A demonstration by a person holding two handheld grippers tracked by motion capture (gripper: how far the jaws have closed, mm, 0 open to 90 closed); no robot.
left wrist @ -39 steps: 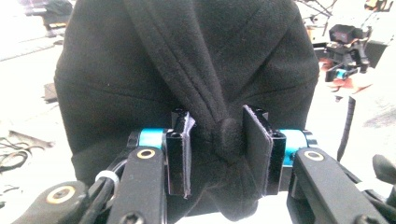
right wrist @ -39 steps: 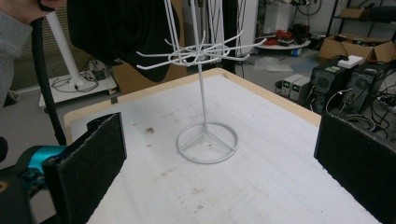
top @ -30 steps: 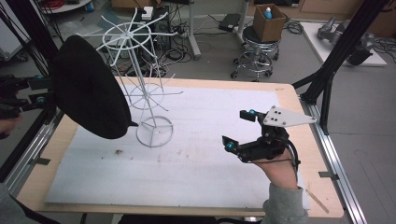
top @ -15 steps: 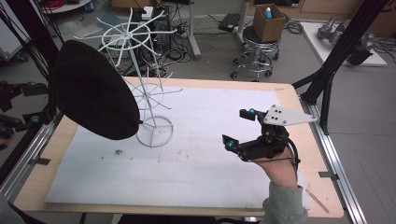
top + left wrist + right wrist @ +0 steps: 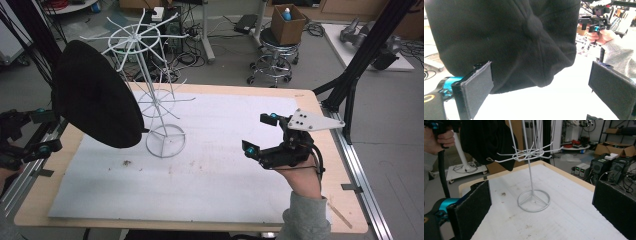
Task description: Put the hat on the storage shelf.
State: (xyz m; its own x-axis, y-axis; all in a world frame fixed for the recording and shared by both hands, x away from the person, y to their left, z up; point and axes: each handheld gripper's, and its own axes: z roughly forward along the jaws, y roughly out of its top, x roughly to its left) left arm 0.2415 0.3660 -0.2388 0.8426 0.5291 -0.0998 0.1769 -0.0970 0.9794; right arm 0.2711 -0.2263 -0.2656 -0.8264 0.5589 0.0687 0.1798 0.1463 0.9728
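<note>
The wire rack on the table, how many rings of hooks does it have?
2. The upper ring sits at the top of the white wire rack; the lower ring sits partway down its pole, beside the hanging black hat, which may hide some hooks.

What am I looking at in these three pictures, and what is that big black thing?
A person holds a two-jaw tool in each hand. One picture comes from a camera above the table; the other two come from cameras riding on each tool, looking along its padded jaws. On the white mat stands a white wire rack. The black thing is a cap hanging on that rack. The left hand-held gripper has just been opening; its jaws stand wide apart below the cap, not pressing it. The right hand-held gripper is open too and holds nothing, hovering over the mat's right side.
</note>
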